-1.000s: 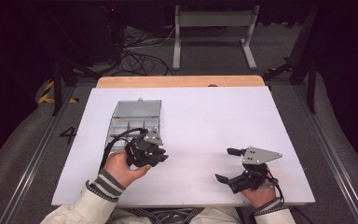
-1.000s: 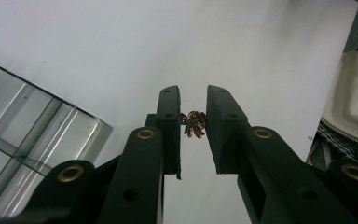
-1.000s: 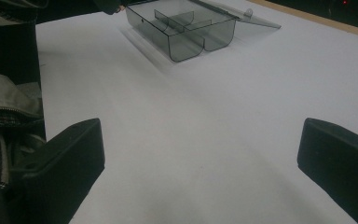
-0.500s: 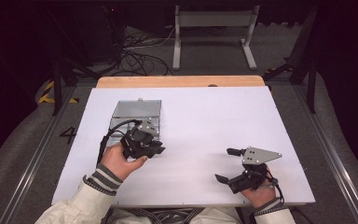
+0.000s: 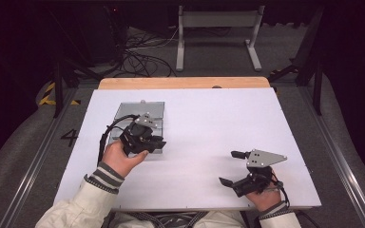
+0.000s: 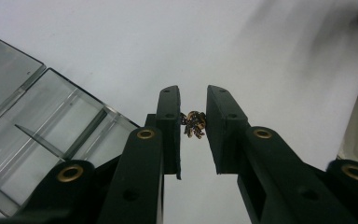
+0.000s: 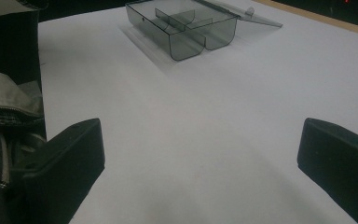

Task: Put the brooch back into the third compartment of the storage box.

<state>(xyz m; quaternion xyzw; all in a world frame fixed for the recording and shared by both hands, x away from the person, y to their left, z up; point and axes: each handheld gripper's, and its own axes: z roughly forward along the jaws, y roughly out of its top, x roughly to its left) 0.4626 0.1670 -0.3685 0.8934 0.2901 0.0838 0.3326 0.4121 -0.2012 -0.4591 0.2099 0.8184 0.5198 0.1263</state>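
Note:
A clear grey plastic box (image 5: 142, 112) with its lid folded back lies open on the white table (image 5: 209, 123) at the left; its divided compartments (image 6: 60, 126) look bare. My left gripper (image 5: 156, 142) hovers over the box's near right corner, its jaws shut on a small brown-and-gold tangled trinket (image 6: 193, 124) pinched between the tips. My right gripper (image 5: 228, 167) rests near the table's front right, jaws spread wide open with nothing between them. The box (image 7: 191, 28) lies far ahead of the right gripper (image 7: 200, 154).
A wooden strip (image 5: 185, 83) edges the table's far side. Beyond it stand a metal stand (image 5: 216, 33) and loose cables (image 5: 142, 52) on the floor. A pale sleeve (image 7: 4, 98) shows at the left of the right gripper view.
My left gripper has moved away from me and slightly left, up over the open box, carrying the trinket. The right gripper has stayed put.

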